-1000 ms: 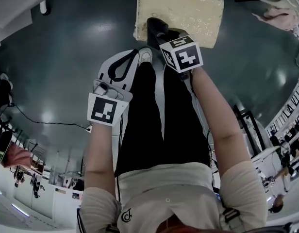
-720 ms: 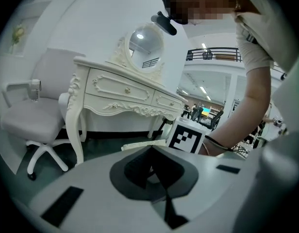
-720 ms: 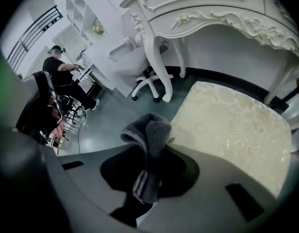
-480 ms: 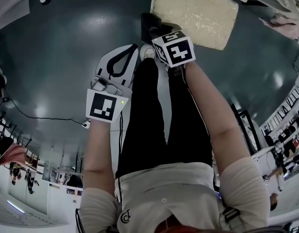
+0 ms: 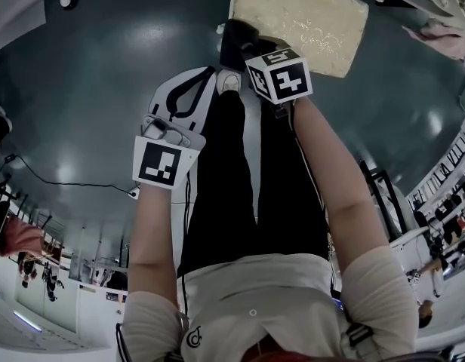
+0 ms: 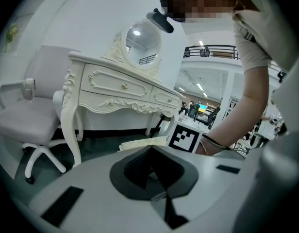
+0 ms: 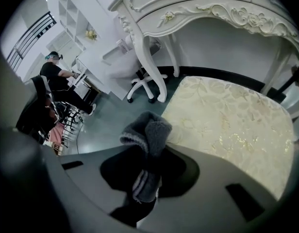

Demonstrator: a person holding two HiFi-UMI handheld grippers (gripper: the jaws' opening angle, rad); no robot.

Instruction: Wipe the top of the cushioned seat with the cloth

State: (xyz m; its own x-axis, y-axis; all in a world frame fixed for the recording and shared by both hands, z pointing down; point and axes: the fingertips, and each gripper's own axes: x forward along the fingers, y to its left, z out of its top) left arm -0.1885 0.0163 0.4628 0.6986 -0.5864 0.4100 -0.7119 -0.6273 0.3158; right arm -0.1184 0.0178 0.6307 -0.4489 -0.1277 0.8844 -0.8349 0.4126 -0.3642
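Observation:
The cushioned seat (image 5: 300, 17) is cream with a gold leaf pattern; in the right gripper view it (image 7: 227, 120) fills the right side. My right gripper (image 5: 251, 51) is shut on a dark grey cloth (image 5: 234, 40), held at the seat's near left corner. Close up, the folded cloth (image 7: 148, 135) sticks out of the right gripper (image 7: 147, 178) over the seat's left edge. My left gripper (image 5: 206, 78) hangs lower left above the floor, away from the seat. In its own view the left gripper (image 6: 152, 171) looks shut with nothing in it.
A white carved dressing table (image 6: 120, 89) with a round mirror (image 6: 140, 40) stands behind the seat, a white office chair (image 6: 28, 120) to its left. The person's legs (image 5: 247, 187) and shoe (image 5: 227, 83) stand below the seat. A cable (image 5: 66, 187) crosses the dark floor.
The right gripper and cloth have stayed at the seat's near left corner, shifting a little with the view. The left gripper has hardly moved.

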